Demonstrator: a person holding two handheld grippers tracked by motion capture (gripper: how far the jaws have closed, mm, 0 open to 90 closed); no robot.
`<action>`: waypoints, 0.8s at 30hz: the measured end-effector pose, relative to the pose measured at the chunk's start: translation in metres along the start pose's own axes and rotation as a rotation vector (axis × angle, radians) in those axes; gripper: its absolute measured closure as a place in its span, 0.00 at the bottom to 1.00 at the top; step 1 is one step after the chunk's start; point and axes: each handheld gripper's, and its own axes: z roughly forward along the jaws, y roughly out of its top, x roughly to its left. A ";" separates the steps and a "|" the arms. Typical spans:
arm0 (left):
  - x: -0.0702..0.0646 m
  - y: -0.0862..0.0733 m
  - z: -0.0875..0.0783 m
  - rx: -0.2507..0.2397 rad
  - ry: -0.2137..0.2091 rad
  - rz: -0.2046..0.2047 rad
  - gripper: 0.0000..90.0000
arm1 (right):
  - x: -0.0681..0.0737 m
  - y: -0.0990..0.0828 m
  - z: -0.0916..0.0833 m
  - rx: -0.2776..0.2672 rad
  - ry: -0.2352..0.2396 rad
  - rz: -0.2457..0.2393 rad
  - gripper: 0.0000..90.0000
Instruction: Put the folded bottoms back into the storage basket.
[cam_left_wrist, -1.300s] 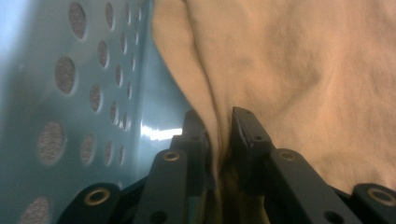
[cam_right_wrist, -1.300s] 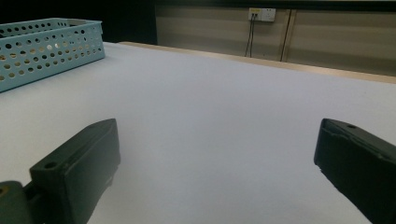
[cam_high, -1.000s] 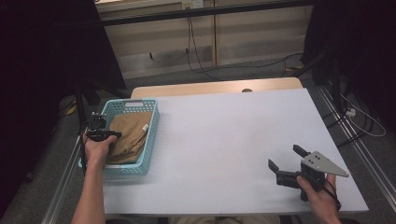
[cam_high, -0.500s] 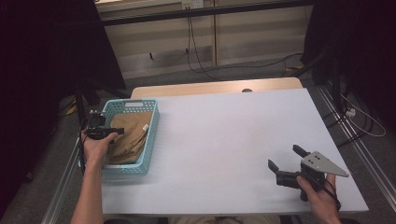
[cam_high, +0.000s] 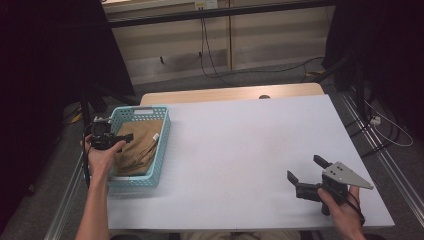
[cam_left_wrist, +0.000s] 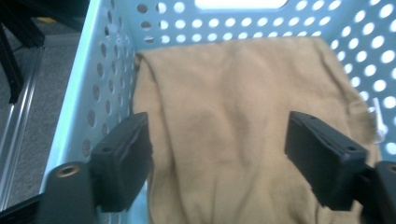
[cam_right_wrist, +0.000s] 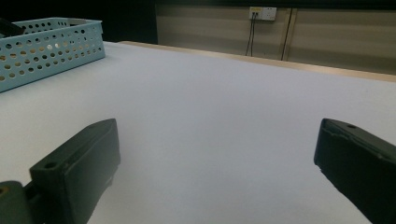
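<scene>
Both hand-held grippers open; tan cloth lying in the blue basket at the left of the tabletop.

The left hand-held gripper (cam_high: 120, 140) is positioned over the left side of the perforated blue basket (cam_high: 162, 145), jaws spread apart and holding nothing; in the left gripper view the jaws stand either side of the tan cloth (cam_left_wrist: 243, 135), which covers the basket floor. The right hand-held gripper (cam_high: 307, 172) sits low over the bare white tabletop (cam_high: 235, 150) at its near right corner, jaws wide apart and empty, well apart from the basket. The right gripper view shows the basket (cam_right_wrist: 46, 51) at far left.
</scene>
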 end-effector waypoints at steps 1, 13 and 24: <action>-0.001 0.001 -0.002 -0.011 0.009 0.004 0.19 | 0.000 0.000 0.000 -0.002 -0.001 0.000 0.00; -0.009 0.002 -0.028 -0.134 -0.014 0.027 0.07 | -0.003 0.000 -0.001 -0.002 -0.003 0.004 0.00; -0.023 0.000 -0.059 -0.222 -0.063 0.041 0.08 | -0.003 -0.001 -0.002 0.001 -0.008 0.002 0.00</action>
